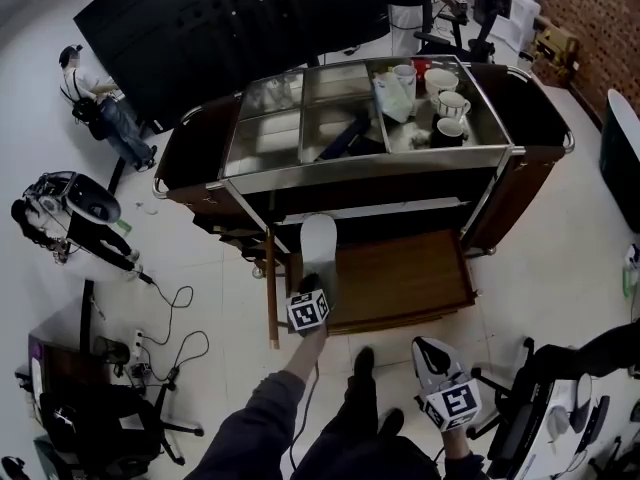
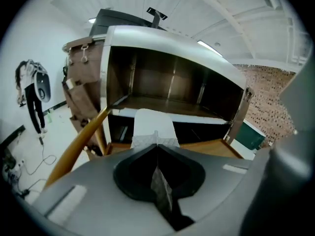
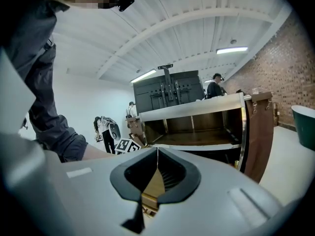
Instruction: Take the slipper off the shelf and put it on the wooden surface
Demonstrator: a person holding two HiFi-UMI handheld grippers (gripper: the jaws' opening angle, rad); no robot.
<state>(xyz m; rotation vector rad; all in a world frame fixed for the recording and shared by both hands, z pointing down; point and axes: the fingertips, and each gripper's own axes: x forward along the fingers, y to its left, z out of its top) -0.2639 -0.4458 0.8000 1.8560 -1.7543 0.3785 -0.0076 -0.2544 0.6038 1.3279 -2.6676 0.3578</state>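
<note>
The left tool [image 1: 314, 288] is pinched shut on the near end of the white slipper [image 1: 318, 240]. The slipper reaches over the left end of the wooden surface [image 1: 400, 278], its far end toward the shelf [image 1: 390, 209]. The right tool [image 1: 422, 348] is pressed together on nothing, low by the person's legs.

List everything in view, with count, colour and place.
cart: one, dark brown with a steel top, centre
cups: at least three, mostly white, cart top, right compartment
wooden surface: one, brown, low at the cart's front
slipper: one, white, over the wooden surface's left end, pinched at its near end
screen: one, black, behind the cart
cables: several, black, floor at left
bystander: one, white top, far left
left gripper: one, grey, shut on the slipper
right gripper: one, grey, shut, empty, held low at right
</note>
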